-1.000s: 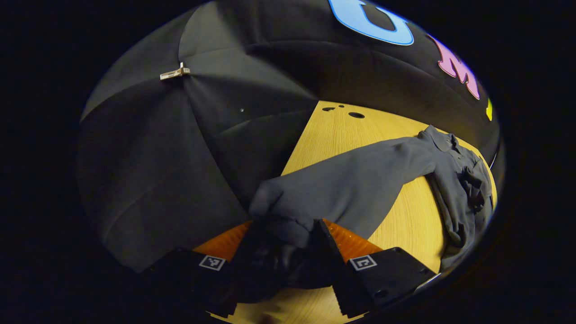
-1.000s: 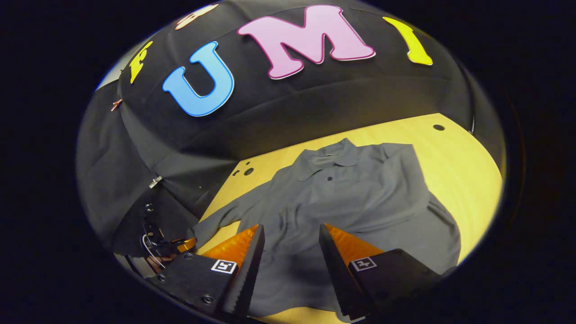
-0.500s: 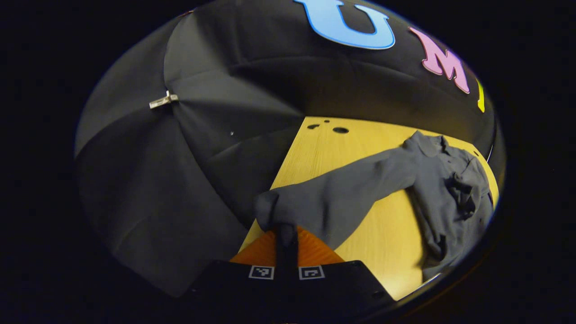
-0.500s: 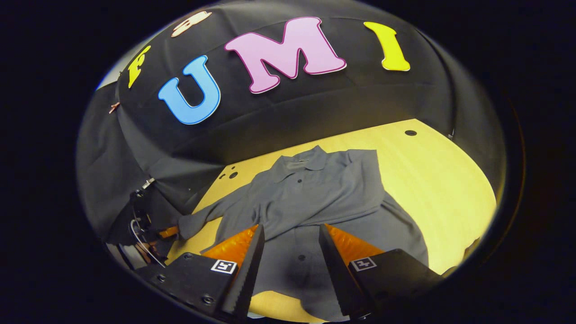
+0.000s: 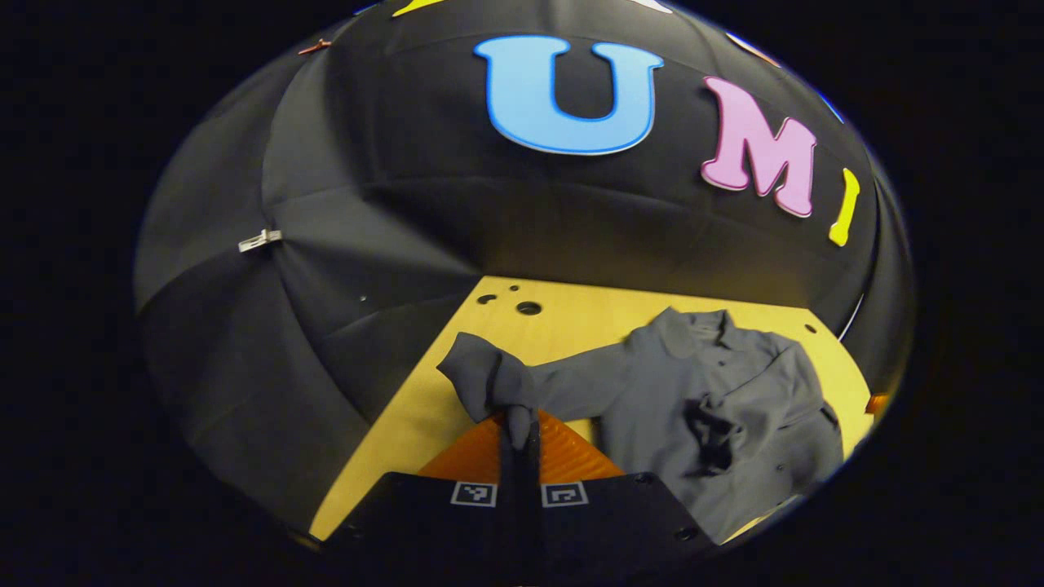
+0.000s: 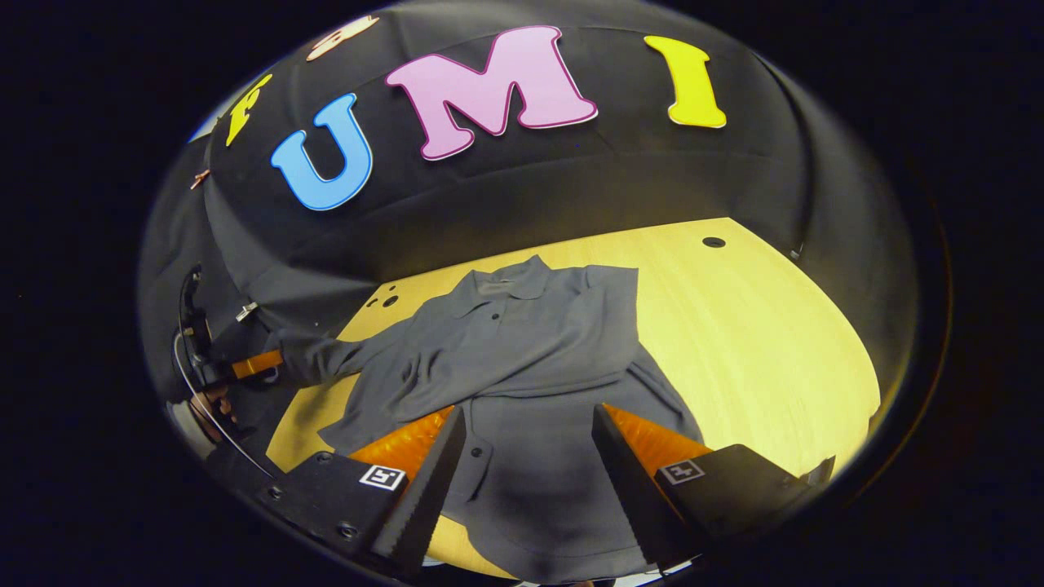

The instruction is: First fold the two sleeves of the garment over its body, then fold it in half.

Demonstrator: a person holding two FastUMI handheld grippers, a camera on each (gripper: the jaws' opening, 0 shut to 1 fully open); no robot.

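Your left gripper point(image 5: 519, 432), clamped on the sleeve point(image 5: 522, 383) cuff, has the garment point(image 6: 522, 367) body to its right; your right gripper point(image 6: 526, 456) hangs with fingers apart.

You see a plain dark grey garment point(image 6: 530, 350) with dark buttons, lying on a light yellow wood-grain table point(image 6: 758, 326).

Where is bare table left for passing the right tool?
The yellow wooden table is bare right of the grey collared shirt, out to its edge. A narrow strip lies behind the collar. The left side is crowded: the left tool grips the outstretched sleeve.
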